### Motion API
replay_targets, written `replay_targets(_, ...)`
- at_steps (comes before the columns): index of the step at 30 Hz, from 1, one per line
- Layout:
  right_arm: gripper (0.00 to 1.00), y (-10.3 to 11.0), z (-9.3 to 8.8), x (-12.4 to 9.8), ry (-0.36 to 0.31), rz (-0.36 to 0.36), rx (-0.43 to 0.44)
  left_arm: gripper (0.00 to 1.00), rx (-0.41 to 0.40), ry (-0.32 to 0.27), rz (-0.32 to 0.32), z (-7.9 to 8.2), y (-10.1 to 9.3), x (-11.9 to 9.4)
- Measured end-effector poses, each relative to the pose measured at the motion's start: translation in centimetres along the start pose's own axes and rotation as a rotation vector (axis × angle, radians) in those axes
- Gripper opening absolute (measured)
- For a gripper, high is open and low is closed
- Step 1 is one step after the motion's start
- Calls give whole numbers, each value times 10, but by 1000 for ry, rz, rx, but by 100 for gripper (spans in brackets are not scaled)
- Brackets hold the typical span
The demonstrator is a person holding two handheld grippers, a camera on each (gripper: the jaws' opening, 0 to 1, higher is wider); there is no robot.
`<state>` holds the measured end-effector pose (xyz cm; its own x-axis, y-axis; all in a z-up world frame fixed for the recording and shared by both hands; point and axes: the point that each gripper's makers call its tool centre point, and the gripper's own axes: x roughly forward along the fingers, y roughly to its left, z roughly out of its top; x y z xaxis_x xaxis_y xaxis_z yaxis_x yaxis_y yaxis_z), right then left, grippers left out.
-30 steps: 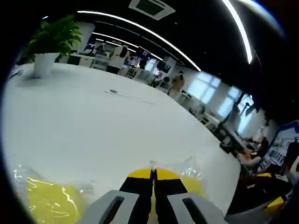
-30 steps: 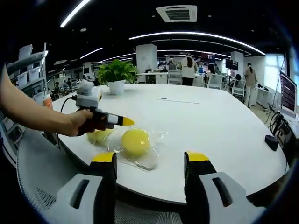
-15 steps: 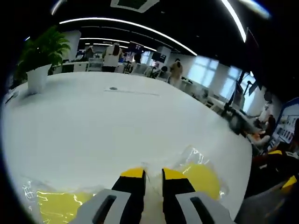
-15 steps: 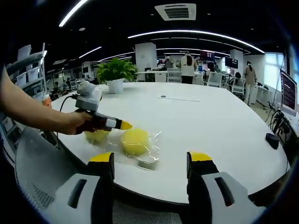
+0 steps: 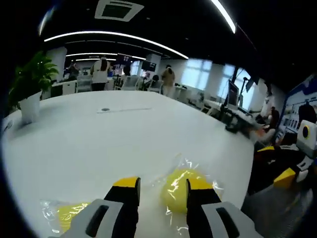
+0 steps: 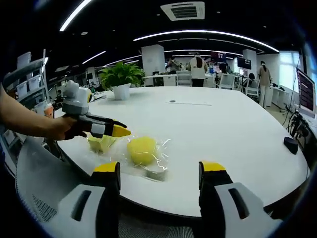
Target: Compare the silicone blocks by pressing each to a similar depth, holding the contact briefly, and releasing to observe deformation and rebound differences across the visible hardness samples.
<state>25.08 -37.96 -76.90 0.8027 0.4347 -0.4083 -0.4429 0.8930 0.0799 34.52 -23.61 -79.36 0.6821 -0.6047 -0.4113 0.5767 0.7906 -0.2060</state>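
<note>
A round yellow silicone block [image 6: 141,148] lies in a clear plastic wrap on the white table [image 6: 223,124]. A second, greener yellow block [image 6: 101,143] sits just to its left. A small pale block [image 6: 156,173] rests at the wrap's near end. A person's hand holds my left gripper [image 6: 120,131] just above the greener block, its yellow tips pointing at the round one. In the left gripper view the left gripper [image 5: 162,186] is open, with the round block [image 5: 177,184] beyond the gap, and the other block [image 5: 69,213] low left. My right gripper [image 6: 160,168] is open, off the table's near edge.
A potted plant [image 6: 120,79] stands at the table's far left. A small black object [image 6: 291,144] lies near the right edge. A grey chair [image 6: 34,183] is at the near left. People and desks fill the room behind. The right gripper's yellow fingertips [image 5: 286,177] show beyond the table's edge.
The left gripper's jaws have gone from shut to open. It has drawn back a little toward the person, and its view has swung onto the round block.
</note>
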Motion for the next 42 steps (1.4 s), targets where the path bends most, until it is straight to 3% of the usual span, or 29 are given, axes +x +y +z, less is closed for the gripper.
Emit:
replay_targets(3, 61, 0, -2, 1, 7, 5, 1, 46, 68, 3, -30, 3, -11, -10)
replay_targets(6, 61, 0, -3, 2, 10, 6, -1, 51, 145, -7, -17, 6, -11, -20)
replay_targets(9, 61, 0, -3, 2, 11, 7, -4, 58, 139, -18, -9, 9, -9, -35)
replay_targets(15, 66, 1, -6, 4, 19, 18, -3, 74, 143, -100, 36, 32, 7, -83)
replay_targets(17, 68, 2, -7, 4, 27, 23, -2, 75, 144, -102, 44, 33, 10, -97)
replay_targets(20, 72, 2, -10, 5, 35, 24, -2, 74, 172, -76, 65, 27, 13, -119)
replay_targets(25, 77, -2, -12, 5, 38, 19, 23, 89, 177, -74, 92, 19, 15, -145)
replay_targets(29, 82, -2, -11, 6, 32, 12, 7, 97, 155, -56, 140, -1, 22, -161)
replay_targets(36, 88, -3, -13, 6, 36, 7, -5, 100, 84, -50, 204, -26, 29, -171)
replay_targets(39, 95, -3, -16, 6, 50, -3, -5, 100, 48, -50, 215, -38, 29, -174)
replay_targets(42, 96, -4, -18, 6, 53, -7, 2, 100, 60, -50, 241, -45, 35, -176)
